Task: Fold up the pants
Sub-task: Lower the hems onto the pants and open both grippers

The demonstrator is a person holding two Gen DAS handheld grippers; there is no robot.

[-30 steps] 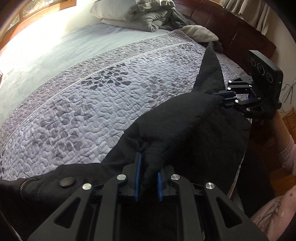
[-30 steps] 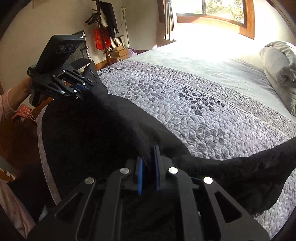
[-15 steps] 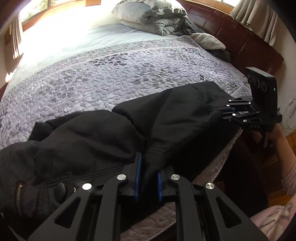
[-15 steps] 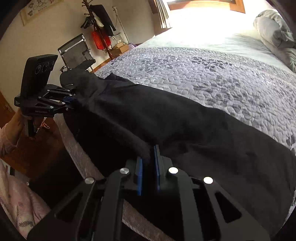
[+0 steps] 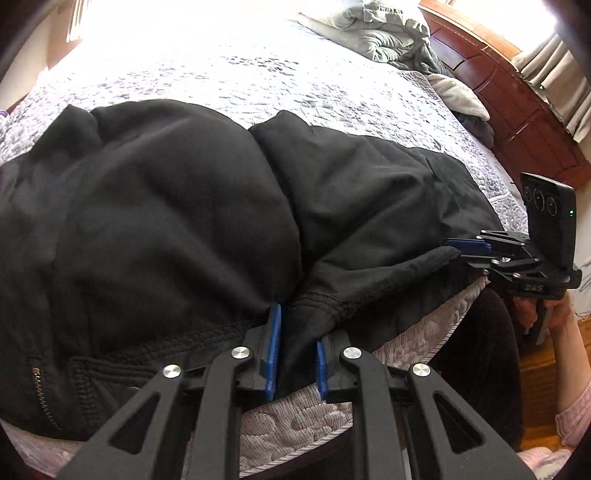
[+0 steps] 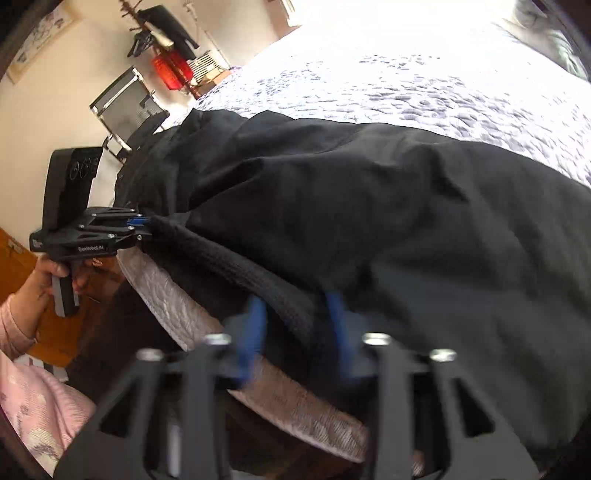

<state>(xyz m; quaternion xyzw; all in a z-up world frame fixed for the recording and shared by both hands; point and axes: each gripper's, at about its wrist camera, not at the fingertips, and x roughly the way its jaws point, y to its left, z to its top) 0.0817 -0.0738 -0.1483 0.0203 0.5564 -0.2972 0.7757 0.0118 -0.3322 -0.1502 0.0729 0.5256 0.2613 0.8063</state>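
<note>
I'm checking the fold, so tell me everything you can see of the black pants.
The black pants lie bunched and doubled over along the near edge of the quilted bed, in soft matte fabric with a stitched hem and a metal zipper. The left gripper pinches the hem. The right gripper has just been opening, fabric between its fingers.

place: home bedroom | bed (image 5: 332, 85) with quilted grey bedspread filling the view | rumpled pillows (image 5: 373, 29) lying at 12 o'clock | wooden headboard (image 5: 517, 107) running along 2 o'clock | curtains (image 5: 554, 70) hanging at 1 o'clock | coat rack (image 6: 162, 40) with clothes standing at 11 o'clock, mesh chair (image 6: 125, 99) sitting below it
</note>
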